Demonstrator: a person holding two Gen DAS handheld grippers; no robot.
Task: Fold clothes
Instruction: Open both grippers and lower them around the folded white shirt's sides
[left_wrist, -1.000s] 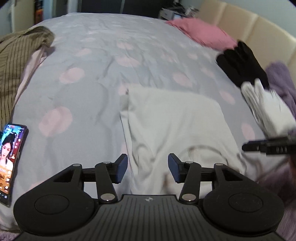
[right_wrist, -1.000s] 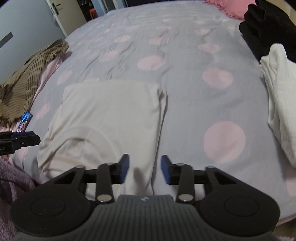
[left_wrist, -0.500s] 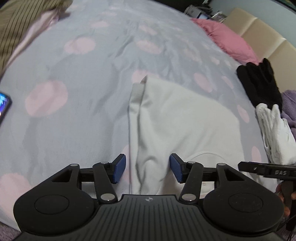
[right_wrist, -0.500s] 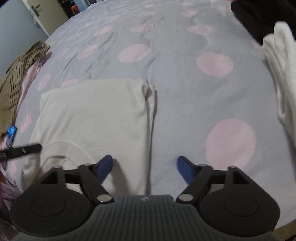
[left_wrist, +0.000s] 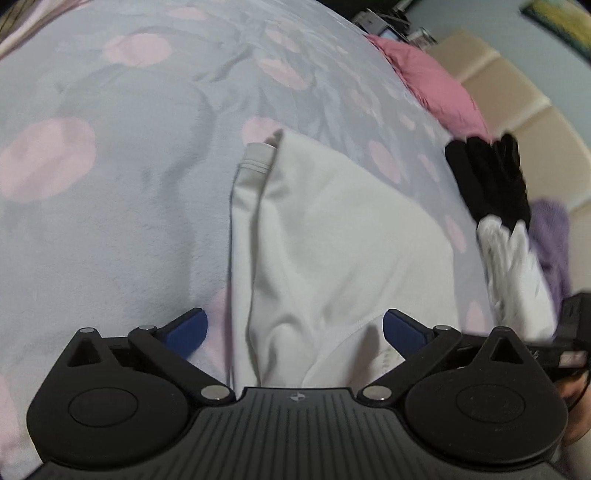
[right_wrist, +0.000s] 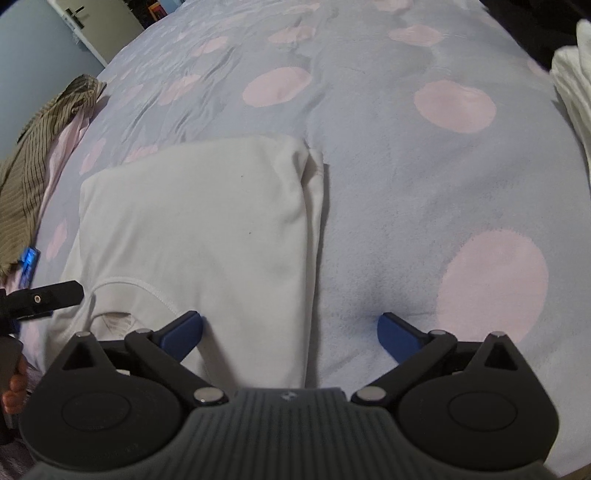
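Both my tongs, left gripper (left_wrist: 293, 328) and right gripper (right_wrist: 290, 330), had just spread wide, grasping nothing, over the soft, light white shirt (right_wrist: 207, 221); I judged its near corners best to pinch.

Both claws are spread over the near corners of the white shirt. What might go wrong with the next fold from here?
1. The left claw straddles the loose sleeve layer at the edge of the shirt; a pinch may catch only that layer.
2. The right claw has one pad over the blanket, so it may grab bedding too.
3. The collar lies open near the left claw and may bunch in the fold.
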